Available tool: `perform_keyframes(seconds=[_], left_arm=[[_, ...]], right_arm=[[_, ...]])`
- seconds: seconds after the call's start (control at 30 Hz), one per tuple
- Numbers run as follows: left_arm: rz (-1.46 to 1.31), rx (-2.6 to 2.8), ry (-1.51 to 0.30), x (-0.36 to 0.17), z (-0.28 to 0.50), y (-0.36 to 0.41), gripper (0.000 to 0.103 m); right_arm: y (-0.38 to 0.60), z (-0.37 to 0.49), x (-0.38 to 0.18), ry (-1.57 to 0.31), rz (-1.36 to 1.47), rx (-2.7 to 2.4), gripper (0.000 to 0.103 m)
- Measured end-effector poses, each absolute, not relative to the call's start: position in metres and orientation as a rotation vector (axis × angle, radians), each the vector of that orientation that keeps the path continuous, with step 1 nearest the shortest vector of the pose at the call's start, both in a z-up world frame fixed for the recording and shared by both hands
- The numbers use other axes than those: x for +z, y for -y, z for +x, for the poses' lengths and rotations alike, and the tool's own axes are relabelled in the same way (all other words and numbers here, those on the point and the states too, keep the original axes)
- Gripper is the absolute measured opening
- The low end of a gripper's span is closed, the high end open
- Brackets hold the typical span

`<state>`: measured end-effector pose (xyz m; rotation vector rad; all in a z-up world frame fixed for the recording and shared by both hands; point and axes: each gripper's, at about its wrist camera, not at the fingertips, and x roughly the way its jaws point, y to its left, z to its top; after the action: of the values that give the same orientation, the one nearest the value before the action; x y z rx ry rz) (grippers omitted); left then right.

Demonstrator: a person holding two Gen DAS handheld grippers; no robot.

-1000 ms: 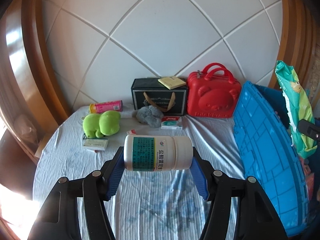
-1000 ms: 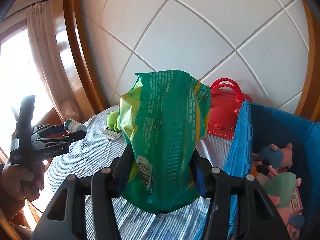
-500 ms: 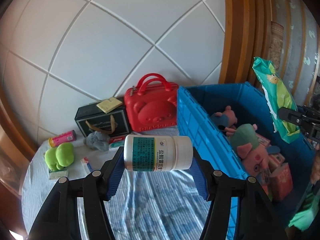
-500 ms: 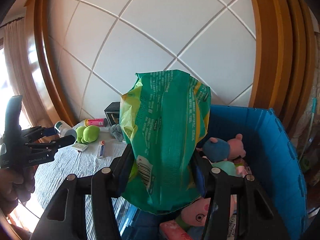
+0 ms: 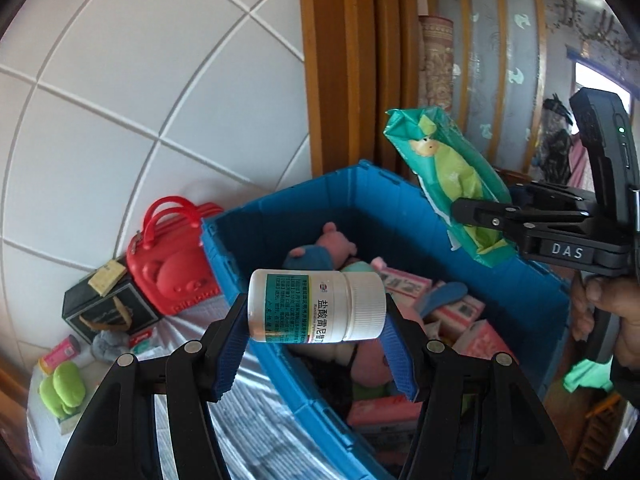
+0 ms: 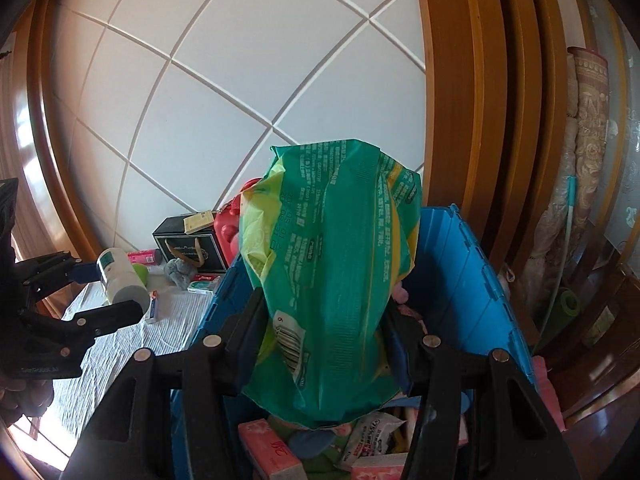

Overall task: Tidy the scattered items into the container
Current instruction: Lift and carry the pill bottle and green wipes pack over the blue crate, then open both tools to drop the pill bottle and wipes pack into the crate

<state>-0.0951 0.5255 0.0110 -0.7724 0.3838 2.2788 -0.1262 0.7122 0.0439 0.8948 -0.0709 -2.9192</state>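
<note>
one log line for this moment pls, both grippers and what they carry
left hand-held gripper: shut on pill bottle | right hand-held gripper: shut on green packet | both over blue crate | nothing released yet

A white padded wall (image 6: pixel 256 80) crossed by diagonal seams was framed by curved wooden trim (image 6: pixel 452 92). A rolled patterned rug (image 6: pixel 588 128) was leaned beside patterned frosted panels (image 5: pixel 516 60). Sunlight was cast across the striped bedsheet (image 6: pixel 120 340).
</note>
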Motion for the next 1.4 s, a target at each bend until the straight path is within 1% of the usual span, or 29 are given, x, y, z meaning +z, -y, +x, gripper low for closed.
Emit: perform_keyframes(seconds=[0.3,0.33,0.37,0.4,0.43,0.47,0.5,0.53,0.8,0.97,1.2,1.4], left_arm=[[-0.747,2.151,-0.412,0.011,-0.070,-0.581,0.061],[-0.748,2.142,-0.412,0.010,-0.069,-0.586,0.061],[-0.755,2.126,-0.408,0.008,-0.070,-0.589,0.061],[-0.765,2.108,-0.405,0.007,-0.070,-0.593,0.065],[-0.774,2.095,-0.402,0.006,-0.071,-0.596,0.082],[-0.769,2.097,-0.395,0.006,-0.072,-0.596,0.090],[-0.759,2.111,-0.390,0.006,-0.072,-0.596,0.099],[-0.757,2.121,-0.386,0.005,-0.073,-0.594,0.100],[-0.832,2.162,-0.332,-0.002,-0.092,-0.562,0.100],[-0.861,2.208,-0.277,-0.009,-0.100,-0.529,0.100],[-0.937,2.292,-0.211,-0.025,-0.114,-0.464,0.100],[-0.992,2.395,-0.130,-0.034,-0.126,-0.382,0.100]], right_arm=[[-0.748,-0.132,0.047,0.049,0.934,-2.961,0.052],[-0.750,-0.137,0.048,0.039,0.933,-2.965,0.053],[-0.751,-0.141,0.050,0.023,0.928,-2.978,0.056],[-0.751,-0.147,0.052,0.002,0.920,-2.990,0.060],[-0.752,-0.154,0.052,-0.032,0.933,-2.999,0.077],[-0.752,-0.160,0.052,-0.065,0.939,-3.011,0.095],[-0.753,-0.162,0.051,-0.082,0.930,-3.026,0.102],[-0.754,-0.164,0.051,-0.081,0.927,-3.025,0.103],[-0.761,-0.158,0.035,0.042,0.965,-2.973,0.103],[-0.757,-0.155,0.036,0.111,0.959,-2.957,0.103],[-0.702,-0.165,0.041,0.062,0.920,-2.887,0.103],[-0.628,-0.181,0.042,0.005,0.891,-2.802,0.103]])
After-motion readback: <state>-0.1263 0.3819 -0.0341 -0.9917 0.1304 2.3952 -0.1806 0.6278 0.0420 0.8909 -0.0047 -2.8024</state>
